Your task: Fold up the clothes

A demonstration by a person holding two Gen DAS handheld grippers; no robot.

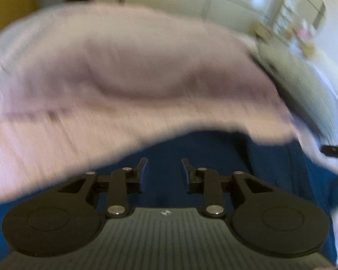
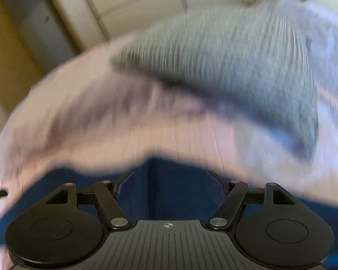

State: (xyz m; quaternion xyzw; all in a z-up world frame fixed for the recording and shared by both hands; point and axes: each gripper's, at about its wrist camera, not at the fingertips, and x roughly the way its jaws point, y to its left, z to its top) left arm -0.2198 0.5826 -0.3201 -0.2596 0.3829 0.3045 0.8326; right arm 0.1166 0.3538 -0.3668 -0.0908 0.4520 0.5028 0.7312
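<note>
In the left wrist view, a pale pink garment (image 1: 133, 67) fills the frame from its left border across to well past the middle, badly smeared by motion blur. Its near edge curves from low at the left, up over the fingertips, and on toward the right side. Below that edge lies a dark blue cloth (image 1: 214, 148), bare all around the left gripper (image 1: 163, 164). The jaws stand a little apart with nothing between them, only blue showing through the gap, and the pink edge lies just beyond the left fingertip without touching either pad. At the right, a grey garment (image 1: 299, 78) runs along the pink one's far side, its dark edge slanting down toward a black tip (image 1: 333, 149) that juts in from the right border. Behind everything is a light wall (image 1: 169, 2) and blurred clutter in the upper right corner.

In the right wrist view, a wooden cabinet (image 2: 9, 51) stands at the far left with the wall beside it. The pink garment (image 2: 115, 121) sweeps from the lower left up through the centre, and the grey garment (image 2: 236, 63) lies on top of it toward the upper right, its shadowed lower edge overlapping the pink. The blue cloth (image 2: 180, 191) shows open beneath the pink hem. The right gripper (image 2: 170, 175) is spread wide and empty over that blue strip, the pink hem just ahead of both fingertips.
</note>
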